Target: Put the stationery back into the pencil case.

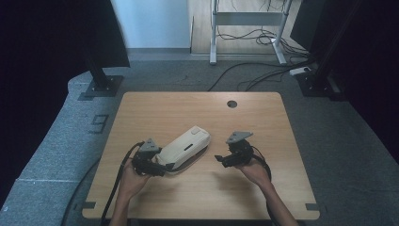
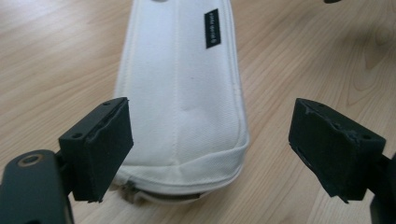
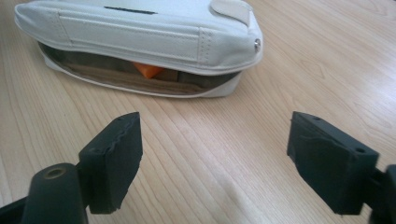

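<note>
Two wide-open tools, left (image 1: 162, 165) and right (image 1: 220, 159), beside one white pouch (image 1: 187, 145) on one table (image 1: 197, 110).

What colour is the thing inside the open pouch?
Orange, inside the white pouch; best in the right gripper view.

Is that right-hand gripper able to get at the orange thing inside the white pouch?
Probably yes: the right gripper is open, bare table lies between, and the pouch gapes toward it, showing the orange thing.

A wooden table (image 1: 263, 188) stands on grey carpet (image 1: 348, 141). Beyond the grippers, cables (image 1: 254, 75) trail past a white desk frame (image 1: 247, 21); black stands (image 1: 101, 80) flank it.
</note>
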A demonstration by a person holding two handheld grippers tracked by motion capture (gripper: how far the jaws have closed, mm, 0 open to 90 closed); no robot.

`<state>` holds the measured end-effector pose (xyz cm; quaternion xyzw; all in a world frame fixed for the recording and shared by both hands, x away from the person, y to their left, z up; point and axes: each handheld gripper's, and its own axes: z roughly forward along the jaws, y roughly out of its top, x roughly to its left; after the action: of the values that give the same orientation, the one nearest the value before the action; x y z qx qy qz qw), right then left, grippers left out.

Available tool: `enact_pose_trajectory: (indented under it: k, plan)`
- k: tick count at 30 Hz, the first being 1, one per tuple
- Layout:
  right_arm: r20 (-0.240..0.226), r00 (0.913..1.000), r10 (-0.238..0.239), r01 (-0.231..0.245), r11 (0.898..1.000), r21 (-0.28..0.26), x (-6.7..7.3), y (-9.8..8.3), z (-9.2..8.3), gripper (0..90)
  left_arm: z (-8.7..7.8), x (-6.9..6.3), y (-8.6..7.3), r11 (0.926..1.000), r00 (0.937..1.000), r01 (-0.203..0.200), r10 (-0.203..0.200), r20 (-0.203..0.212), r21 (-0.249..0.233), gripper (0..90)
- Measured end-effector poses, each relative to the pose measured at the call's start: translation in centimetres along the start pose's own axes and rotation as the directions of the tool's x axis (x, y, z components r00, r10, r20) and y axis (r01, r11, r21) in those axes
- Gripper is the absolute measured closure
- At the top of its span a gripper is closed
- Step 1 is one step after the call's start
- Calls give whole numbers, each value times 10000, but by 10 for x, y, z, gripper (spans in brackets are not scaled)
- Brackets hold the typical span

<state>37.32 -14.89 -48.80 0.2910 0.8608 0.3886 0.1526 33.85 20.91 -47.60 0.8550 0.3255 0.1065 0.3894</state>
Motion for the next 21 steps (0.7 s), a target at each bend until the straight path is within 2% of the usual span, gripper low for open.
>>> enact_pose_trajectory:
  k: [13, 18, 21]
  plan:
    - [463, 9988, 160, -166, 9998, 130, -5, -17, -20, 122, -22, 12, -15, 9984, 9980, 324, -349, -534, -468, 82]
    - [579, 9980, 259, -265, 9996, 98, -8, -25, -28, 104, -26, 15, -20, 9985, 9963, 358, -388, -762, -410, 55]
    - [799, 9961, 387, -394, 9992, 73, -12, -33, -36, 90, -27, 18, -27, 9989, 9938, 419, -440, -1017, -230, 47]
